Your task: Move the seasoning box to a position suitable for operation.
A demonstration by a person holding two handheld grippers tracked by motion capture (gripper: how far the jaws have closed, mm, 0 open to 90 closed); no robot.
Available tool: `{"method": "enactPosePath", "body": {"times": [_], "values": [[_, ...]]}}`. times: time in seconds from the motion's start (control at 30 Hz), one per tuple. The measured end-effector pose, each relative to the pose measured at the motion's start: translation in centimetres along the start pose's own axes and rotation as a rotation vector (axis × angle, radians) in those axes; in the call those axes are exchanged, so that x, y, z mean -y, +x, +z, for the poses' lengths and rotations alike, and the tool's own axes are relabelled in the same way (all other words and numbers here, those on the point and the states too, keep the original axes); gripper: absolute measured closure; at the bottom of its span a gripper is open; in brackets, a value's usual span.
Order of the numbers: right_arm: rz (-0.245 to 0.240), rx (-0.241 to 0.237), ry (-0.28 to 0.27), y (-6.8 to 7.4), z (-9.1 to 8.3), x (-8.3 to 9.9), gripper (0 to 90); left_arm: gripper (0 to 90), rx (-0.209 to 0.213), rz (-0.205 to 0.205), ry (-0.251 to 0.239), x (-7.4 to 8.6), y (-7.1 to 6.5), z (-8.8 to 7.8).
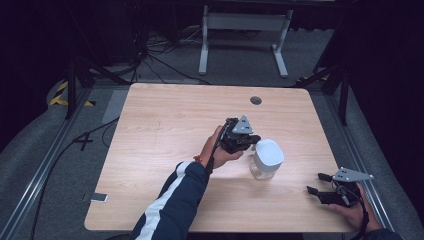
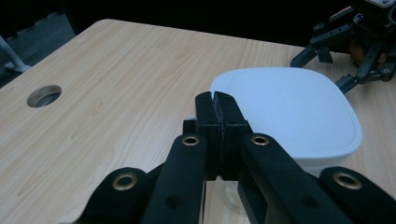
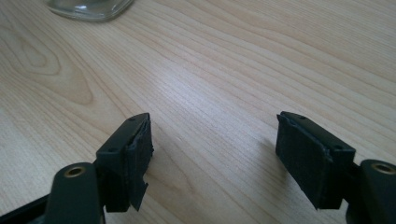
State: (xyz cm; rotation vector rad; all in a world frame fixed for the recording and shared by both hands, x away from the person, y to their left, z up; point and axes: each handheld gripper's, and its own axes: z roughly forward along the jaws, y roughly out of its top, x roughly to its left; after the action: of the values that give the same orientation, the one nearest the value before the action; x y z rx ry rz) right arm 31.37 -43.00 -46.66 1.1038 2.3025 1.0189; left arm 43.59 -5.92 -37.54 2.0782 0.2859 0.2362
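Observation:
A clear glass jar (image 1: 263,170) with a white square lid (image 1: 268,152) stands on the wooden table (image 1: 165,125), right of centre. My left gripper (image 1: 254,140) hovers at the lid's left edge, a little above it. In the left gripper view its jaws (image 2: 217,100) are pressed together with nothing between them, and the lid (image 2: 289,109) lies just beyond and below the tips. My right gripper (image 1: 316,183) rests near the table's front right corner, open and empty. The right gripper view shows its pads (image 3: 215,140) wide apart over bare wood, with the jar's glass base (image 3: 91,7) far off.
A round cable hole (image 1: 255,100) sits near the table's far edge. A phone (image 1: 98,198) lies on the floor at the front left. A white desk frame (image 1: 242,30) stands behind the table. Cables run across the floor on the left.

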Motion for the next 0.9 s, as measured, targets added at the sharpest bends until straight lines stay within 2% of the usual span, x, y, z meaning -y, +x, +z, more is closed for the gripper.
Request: {"method": "enactPosePath", "body": {"times": [0.17,0.2,0.23,0.27,0.33,0.43,0.57,0.67,0.8,0.9], "values": [[0.001,-0.002,0.005,0.1,0.0,-0.1,29.6,89.8,-0.003,0.005,0.008,-0.5,-0.1,1.3],[-0.008,-0.005,0.006,0.1,-0.1,-0.1,33.8,89.8,-0.006,0.000,0.003,-0.6,-0.1,1.5],[-0.013,-0.018,0.010,0.2,-0.2,-0.2,41.8,89.8,-0.013,-0.002,0.002,-0.6,0.0,1.6],[-0.013,-0.018,0.010,0.2,-0.2,-0.2,41.8,89.8,-0.013,-0.002,0.002,-0.6,0.0,1.6],[-0.024,-0.024,0.022,0.7,-0.3,-0.8,53.1,89.7,-0.007,-0.008,-0.002,-0.6,0.0,1.7],[-0.058,-0.056,-0.022,1.6,-0.8,-2.2,68.4,89.8,-0.004,-0.004,-0.006,-0.6,0.0,1.8],[-0.106,-0.102,-0.074,3.1,-1.5,-4.8,81.7,89.8,-0.003,-0.002,-0.013,-0.7,0.0,2.0],[-0.136,-0.127,-0.099,3.9,-1.8,-6.5,87.6,89.8,0.007,-0.008,-0.013,-0.7,0.1,2.1],[-0.164,-0.155,-0.129,5.0,-1.9,-8.4,89.1,89.8,0.000,-0.009,-0.017,-0.7,0.1,2.3],[-0.203,-0.164,-0.117,5.9,-1.6,-9.8,89.3,89.8,-0.012,-0.006,-0.019,-0.6,0.1,2.3]]}}
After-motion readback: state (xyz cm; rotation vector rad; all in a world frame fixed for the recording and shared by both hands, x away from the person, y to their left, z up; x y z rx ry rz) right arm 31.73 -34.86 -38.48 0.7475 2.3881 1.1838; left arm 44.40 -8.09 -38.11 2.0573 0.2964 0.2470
